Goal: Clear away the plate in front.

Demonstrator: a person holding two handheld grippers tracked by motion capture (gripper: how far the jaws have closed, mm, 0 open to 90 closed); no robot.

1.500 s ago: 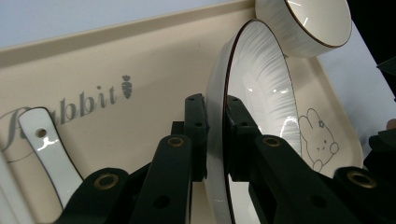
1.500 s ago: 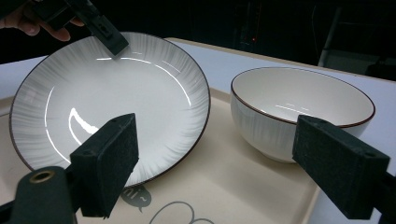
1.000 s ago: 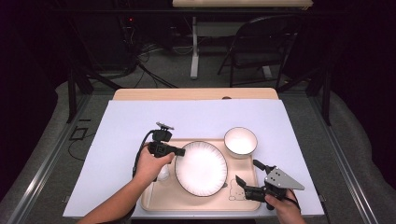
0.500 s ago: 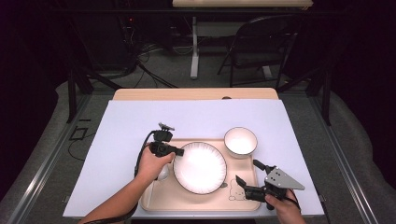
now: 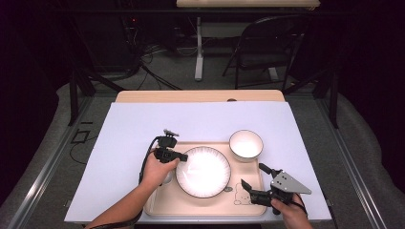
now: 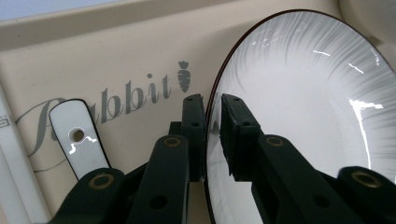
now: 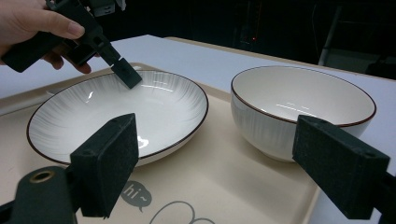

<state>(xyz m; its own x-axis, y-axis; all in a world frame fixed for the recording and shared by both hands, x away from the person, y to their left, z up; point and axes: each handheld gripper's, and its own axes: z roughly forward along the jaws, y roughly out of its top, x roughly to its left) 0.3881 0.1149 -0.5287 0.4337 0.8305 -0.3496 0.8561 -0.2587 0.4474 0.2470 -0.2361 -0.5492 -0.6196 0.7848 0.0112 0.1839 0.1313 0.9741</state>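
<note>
A white plate with a dark rim (image 5: 203,171) rests in the beige tray (image 5: 210,206). My left gripper (image 5: 179,157) stands at the plate's left edge. In the left gripper view the rim of the plate (image 6: 303,107) runs between the pads of this gripper (image 6: 212,106) with a thin gap showing. The jaws have just been opening, so the gripper is open around the rim. My right gripper (image 5: 251,174) hovers low over the tray's front right, wide open with nothing between its pads (image 7: 107,158). It faces the plate (image 7: 116,112) and a white bowl (image 7: 303,107).
The bowl (image 5: 246,144) sits at the tray's back right corner. A white spoon handle with a hole (image 6: 77,140) lies on the tray (image 6: 116,56) left of the plate. The tray stands on a white sheet (image 5: 200,119) covering the table.
The left gripper has come down a little with the plate's left rim, and its jaws have parted slightly. The right gripper has kept still.
</note>
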